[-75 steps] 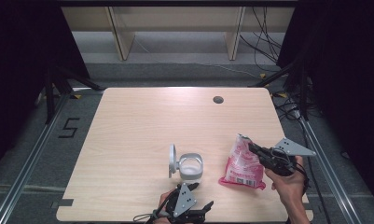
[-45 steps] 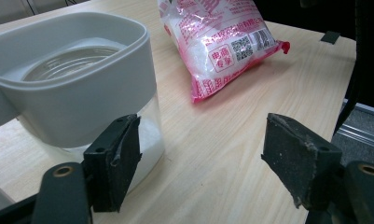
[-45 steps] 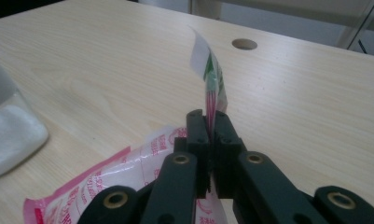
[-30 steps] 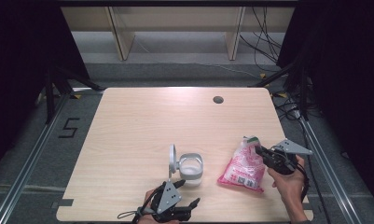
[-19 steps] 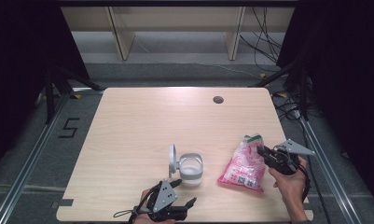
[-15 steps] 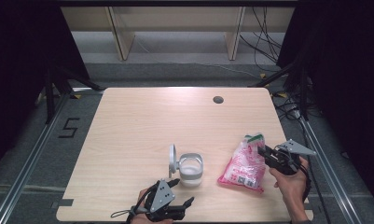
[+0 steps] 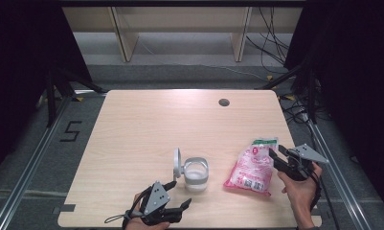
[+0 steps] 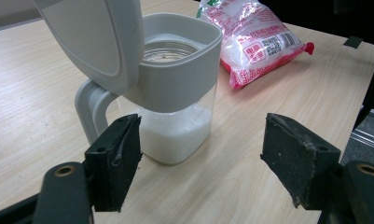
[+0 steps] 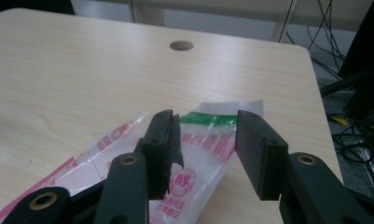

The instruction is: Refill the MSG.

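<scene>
Light wooden table point(image 7: 146, 129) with a round hole point(image 7: 223, 102); shelving point(image 7: 180, 24) behind; cables point(image 7: 276, 33).

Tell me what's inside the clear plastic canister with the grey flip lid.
The clear plastic canister with the grey flip lid holds white granules filling roughly its lower part. The grey collar hides the inside higher up.

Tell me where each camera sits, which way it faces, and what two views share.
High view: above the table's near edge, looking forward and down; both hands, left gripper, right gripper.
Left gripper view: between its open jaws toward the lidded container.
Right gripper view: over the pink bag, its jaws just opening, nothing gripped.
Shared: the left gripper and high views both show container and bag.
</scene>
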Available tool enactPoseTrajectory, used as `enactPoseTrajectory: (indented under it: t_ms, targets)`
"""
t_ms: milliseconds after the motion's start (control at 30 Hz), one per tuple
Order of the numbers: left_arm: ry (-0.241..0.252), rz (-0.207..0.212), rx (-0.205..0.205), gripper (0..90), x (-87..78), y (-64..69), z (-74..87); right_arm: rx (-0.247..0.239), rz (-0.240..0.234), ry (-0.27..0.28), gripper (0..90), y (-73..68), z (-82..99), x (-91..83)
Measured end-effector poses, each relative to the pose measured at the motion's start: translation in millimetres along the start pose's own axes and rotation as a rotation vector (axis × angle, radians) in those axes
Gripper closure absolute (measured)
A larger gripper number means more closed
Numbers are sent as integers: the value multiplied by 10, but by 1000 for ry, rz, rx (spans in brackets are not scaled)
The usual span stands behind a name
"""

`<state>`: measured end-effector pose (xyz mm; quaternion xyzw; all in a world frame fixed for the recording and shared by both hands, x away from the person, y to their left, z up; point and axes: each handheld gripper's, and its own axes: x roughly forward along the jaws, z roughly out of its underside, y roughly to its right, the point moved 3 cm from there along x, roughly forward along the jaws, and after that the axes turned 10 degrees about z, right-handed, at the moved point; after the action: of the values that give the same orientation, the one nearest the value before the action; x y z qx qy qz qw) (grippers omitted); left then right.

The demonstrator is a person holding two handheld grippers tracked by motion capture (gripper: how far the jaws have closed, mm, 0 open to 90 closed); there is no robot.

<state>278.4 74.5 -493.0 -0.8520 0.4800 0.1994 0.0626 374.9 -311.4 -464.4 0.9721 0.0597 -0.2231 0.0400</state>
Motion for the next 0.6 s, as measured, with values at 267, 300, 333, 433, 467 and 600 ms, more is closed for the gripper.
enactPoseTrajectory:
  t_ms: [267, 300, 333, 433, 467, 600]
  targets:
    - [15, -19, -5, 303, -85, -81, 7, -39, -51, 36, 503, -123, -24, -46]
    - [26, -16, -13, 304, -92, -86, 7, -32, -51, 29, 493, -172, -23, -61]
    - [21, -20, -8, 310, -113, -102, 8, -35, -70, 25, 489, -213, -23, -74]
    - [26, -26, -10, 326, -131, -133, 15, -88, -122, 29, 457, -309, -15, -78]
    - [32, -28, -11, 340, -135, -141, 16, -68, -121, 9, 449, -366, 0, -93]
    - [28, -33, 19, 434, -165, -177, 18, -63, -152, -6, 430, -463, 20, -119]
